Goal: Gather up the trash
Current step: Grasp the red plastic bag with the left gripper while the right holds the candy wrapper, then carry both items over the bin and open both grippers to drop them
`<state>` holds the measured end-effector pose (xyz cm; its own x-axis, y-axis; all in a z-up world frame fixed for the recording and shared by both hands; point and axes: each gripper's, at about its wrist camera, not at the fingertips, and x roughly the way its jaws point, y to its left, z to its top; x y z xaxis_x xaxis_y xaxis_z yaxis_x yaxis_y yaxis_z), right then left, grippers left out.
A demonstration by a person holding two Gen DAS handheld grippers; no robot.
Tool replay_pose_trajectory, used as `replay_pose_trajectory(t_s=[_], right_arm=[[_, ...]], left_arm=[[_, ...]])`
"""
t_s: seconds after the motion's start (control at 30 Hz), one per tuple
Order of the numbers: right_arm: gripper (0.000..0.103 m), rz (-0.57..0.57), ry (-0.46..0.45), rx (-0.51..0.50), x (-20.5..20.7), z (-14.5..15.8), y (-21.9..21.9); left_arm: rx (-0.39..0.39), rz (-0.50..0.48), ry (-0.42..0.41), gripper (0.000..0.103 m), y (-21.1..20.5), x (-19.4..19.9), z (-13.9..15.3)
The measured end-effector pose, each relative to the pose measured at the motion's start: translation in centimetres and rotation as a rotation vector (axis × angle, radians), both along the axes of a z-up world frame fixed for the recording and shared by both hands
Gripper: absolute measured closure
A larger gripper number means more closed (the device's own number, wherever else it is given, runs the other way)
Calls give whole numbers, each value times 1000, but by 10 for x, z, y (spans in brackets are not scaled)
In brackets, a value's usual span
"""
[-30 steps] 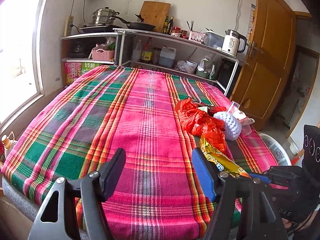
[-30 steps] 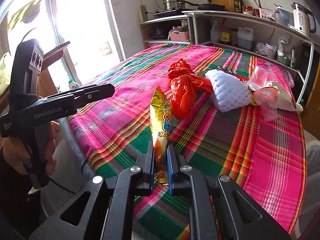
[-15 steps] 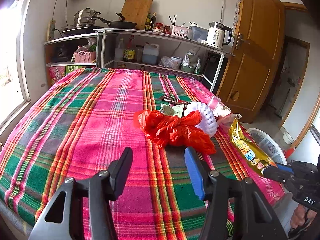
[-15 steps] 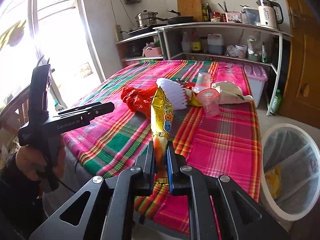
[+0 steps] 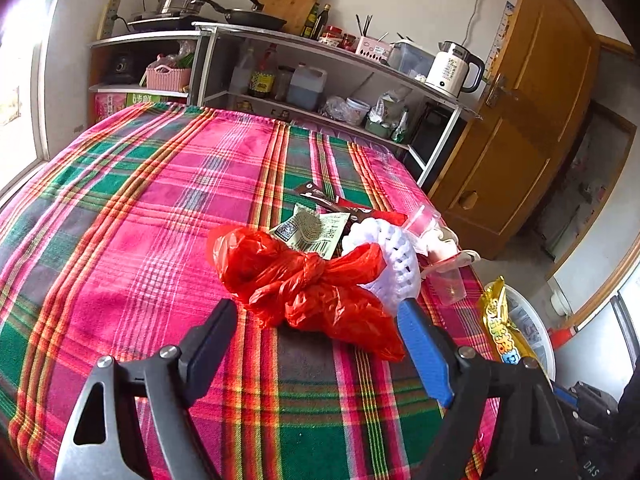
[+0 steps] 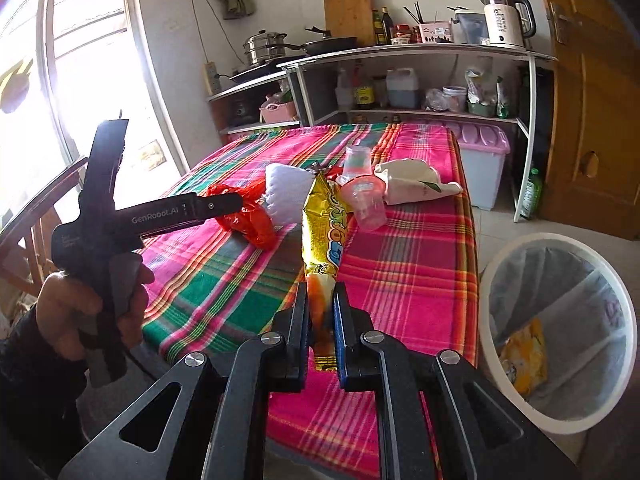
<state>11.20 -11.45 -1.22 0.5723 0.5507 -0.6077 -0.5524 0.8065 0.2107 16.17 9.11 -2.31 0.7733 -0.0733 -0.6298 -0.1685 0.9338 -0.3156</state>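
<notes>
- While the plaid table (image 6: 420, 248) remains the landmark, the white bin (image 6: 556, 332) has now come into view beside its edge, already holding 1 yellow wrapper.
- Left gripper (image 5: 316, 344), jaws opening with nothing between them, has moved in to face the red bag (image 5: 304, 284) on the table.
- Right gripper (image 6: 320, 320) stays clamped on the yellow snack wrapper (image 6: 324, 232), lifted off the table, likely binned next.

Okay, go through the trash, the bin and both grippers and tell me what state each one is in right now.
Right gripper: shut on the yellow snack wrapper, held up above the table edge.
Left gripper: jaws opening, nothing between them, aimed at the red plastic bag.
Red plastic bag: knotted, crumpled, lying on the table.
Clear plastic cups: lying tipped over.
Trash bin: lined, open, a yellow wrapper already inside.
</notes>
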Motion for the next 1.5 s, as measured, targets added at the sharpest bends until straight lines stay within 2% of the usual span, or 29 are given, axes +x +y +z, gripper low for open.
replay_pose_trajectory(t_s=[0.17, 0.3, 0.53, 0.8, 1.1, 1.3, 1.5], right_arm=[[92, -21, 6, 1, 3, -2, -6], [92, -38, 12, 7, 7, -5, -11], [92, -93, 33, 40, 13, -9, -24], [92, -159, 19, 42, 9, -3, -36], [92, -214, 3, 50, 0, 3, -49], [92, -249, -4, 61, -5, 6, -60], [92, -307, 10, 68, -5, 2, -79]], left_arm=[[-37, 30, 15, 20, -3, 17, -5], [-38, 40, 36, 28, -5, 26, -10], [21, 39, 49, 42, -7, 23, -10], [78, 10, -3, 47, -14, -2, 1], [140, -57, -93, 48, -28, -34, 27], [134, -146, -136, 48, -48, -42, 40], [124, -259, -136, 48, -79, -34, 42]])
